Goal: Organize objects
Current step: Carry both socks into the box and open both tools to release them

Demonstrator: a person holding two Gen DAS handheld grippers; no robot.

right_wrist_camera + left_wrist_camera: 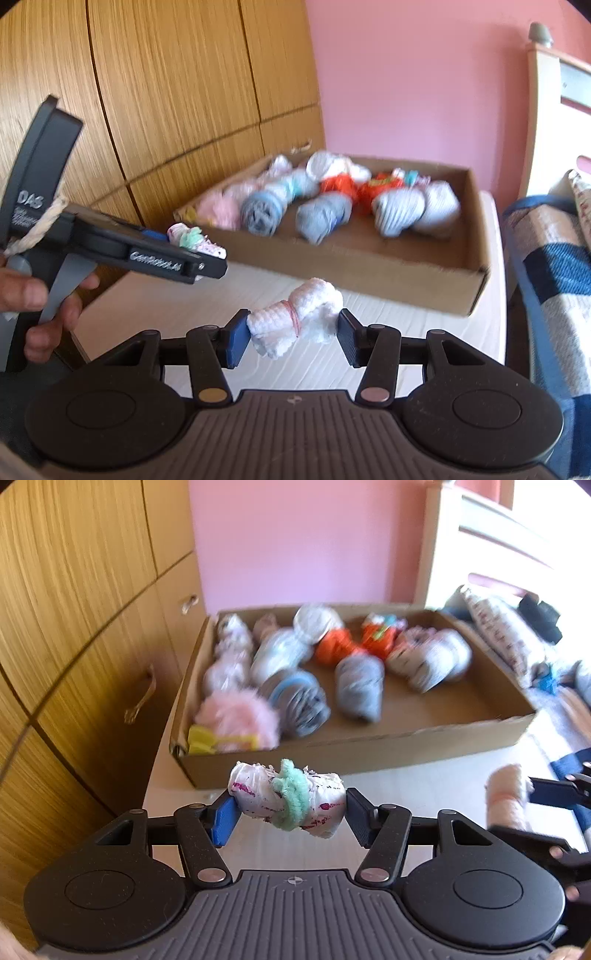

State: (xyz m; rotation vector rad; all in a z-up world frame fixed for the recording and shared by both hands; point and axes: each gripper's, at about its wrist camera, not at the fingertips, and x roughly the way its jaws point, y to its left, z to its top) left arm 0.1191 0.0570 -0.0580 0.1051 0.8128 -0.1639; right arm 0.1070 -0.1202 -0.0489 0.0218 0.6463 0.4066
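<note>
Left wrist view: left gripper (287, 808), jaws clamped on a white sock roll (286, 799) with a green tie, just short of the box (354, 760). Could snag the near box wall if carried in too low. Box full of blurred sock rolls, on a white surface (424, 786). Wooden wardrobe left, pink wall behind.

Right wrist view: right gripper (293, 332), jaws gripping a white roll (295, 317) by its ends; soft, may slip free. Checked blanket (554, 266) right.

2 rolled sock bundles (288, 800) (295, 314) held aloft before a sock-filled cardboard box (369, 753).
</note>
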